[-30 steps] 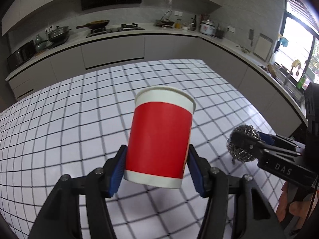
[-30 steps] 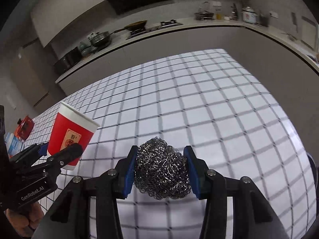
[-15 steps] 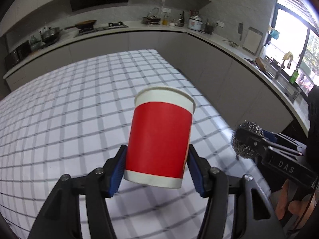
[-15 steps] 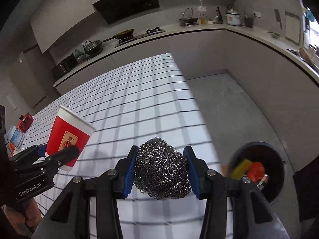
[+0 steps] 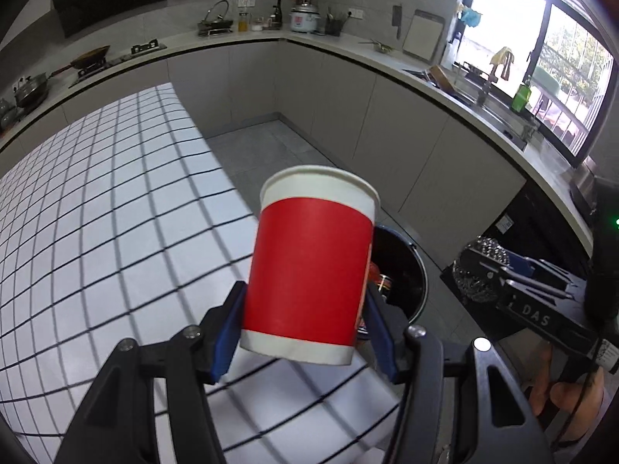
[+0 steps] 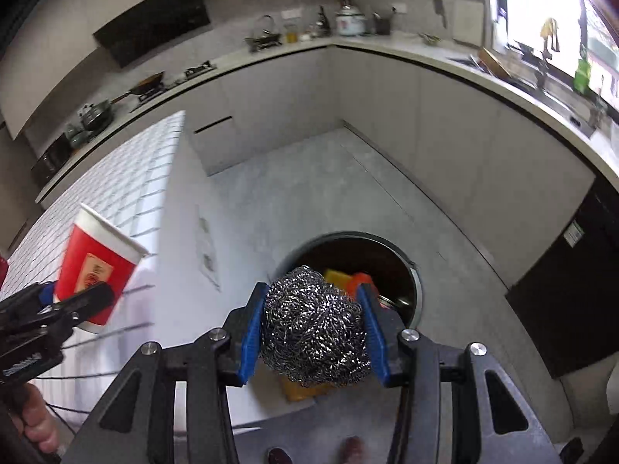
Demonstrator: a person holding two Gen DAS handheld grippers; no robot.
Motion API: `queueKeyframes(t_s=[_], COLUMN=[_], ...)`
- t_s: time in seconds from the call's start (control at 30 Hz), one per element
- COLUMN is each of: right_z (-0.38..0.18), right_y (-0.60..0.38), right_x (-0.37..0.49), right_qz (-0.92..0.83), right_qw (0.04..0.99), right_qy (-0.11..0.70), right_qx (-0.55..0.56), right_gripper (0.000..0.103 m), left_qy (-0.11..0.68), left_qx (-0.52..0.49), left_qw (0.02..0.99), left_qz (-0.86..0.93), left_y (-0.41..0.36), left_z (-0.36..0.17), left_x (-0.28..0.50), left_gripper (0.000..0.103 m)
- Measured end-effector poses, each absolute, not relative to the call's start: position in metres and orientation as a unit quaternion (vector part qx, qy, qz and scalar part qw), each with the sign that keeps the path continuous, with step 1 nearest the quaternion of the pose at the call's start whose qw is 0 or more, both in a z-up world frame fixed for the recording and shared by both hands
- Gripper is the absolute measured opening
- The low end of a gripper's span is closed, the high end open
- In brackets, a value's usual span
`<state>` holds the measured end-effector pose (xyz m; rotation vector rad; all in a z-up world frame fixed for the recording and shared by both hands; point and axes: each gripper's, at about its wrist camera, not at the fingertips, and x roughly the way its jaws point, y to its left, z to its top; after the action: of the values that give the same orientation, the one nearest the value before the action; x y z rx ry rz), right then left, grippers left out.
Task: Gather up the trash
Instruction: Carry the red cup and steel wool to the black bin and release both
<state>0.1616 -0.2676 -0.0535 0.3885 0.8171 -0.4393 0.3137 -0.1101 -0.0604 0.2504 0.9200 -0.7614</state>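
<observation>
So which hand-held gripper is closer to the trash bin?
The right hand-held gripper, holding the steel wool scrubber just above the trash bin. The left hand-held gripper, with the red paper cup, is off to the side by the table edge.

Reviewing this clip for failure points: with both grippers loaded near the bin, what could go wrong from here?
1. The red paper cup in the left gripper hangs over the table edge, beside the trash bin; released here, it may miss.
2. The steel wool ball in the right gripper could snag on the pads.
</observation>
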Motion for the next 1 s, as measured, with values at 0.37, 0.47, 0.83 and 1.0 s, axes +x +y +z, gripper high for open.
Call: queueKeyframes(t_s=[0.37,0.47,0.83,1.0], right_z=[-0.105,-0.113,-0.157,-0.184], right_y=[-0.384,-0.407,-0.435,-0.426], right_x=[0.166,0.172,0.222,0.251], right_qz=[-0.118,-0.098,-0.036,-0.017], right_qw=[0.879,0.878,0.869,0.86], right_qy=[0.44,0.45,0.483,0.502], right_qx=[0.14,0.129,0.101,0.091], right_gripper=[0.049,0.049,0.049,0.049], left_qy=[0.466,0.476,0.508,0.533], left_qx=[0.083,0.073,0.069,0.066], left_qw=[0.832,0.836,0.84,0.831], left_qz=[-0.288,-0.264,-0.177,-0.144], left_y=[-0.222,-0.245,-0.267,-0.266], left_z=[-0.088,-0.102,-0.158,-0.187], left_x=[0.274,0.267,0.285,0.3], left_gripper=[0.059,0.059,0.06,0.061])
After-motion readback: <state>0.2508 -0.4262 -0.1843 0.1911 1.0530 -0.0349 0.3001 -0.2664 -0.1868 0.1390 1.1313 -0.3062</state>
